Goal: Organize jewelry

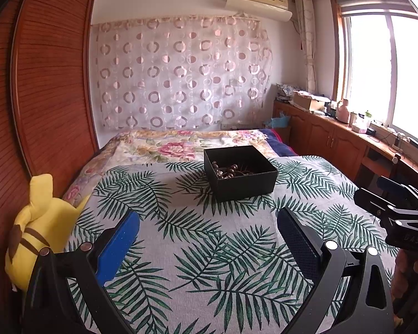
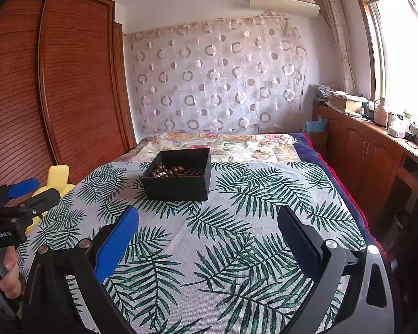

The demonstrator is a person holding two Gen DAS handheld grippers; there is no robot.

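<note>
Inside black box [image 2: 178, 185], half-hidden beads [image 2: 168, 172].

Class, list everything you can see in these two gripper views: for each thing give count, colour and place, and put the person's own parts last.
box: one, black, open, on the leaf-print cloth
beads: many, dark brown, some pale, inside the box
leaf-print cloth: one, grey with green fronds, spread over the bed
floral blanket: one, pink and cream, behind the cloth
plush toy: one, yellow with brown stripes, at the bed's left edge by the wardrobe
wardrobe: one, reddish wood, left
curtain: one, sheer with pink circles, back wall
air conditioner: one, cream, high on the wall
cabinets: a row, brown, under the window, cluttered
left gripper: one, black with blue pads, open, above the cloth
right gripper: one, same colours, open, above the cloth
</note>
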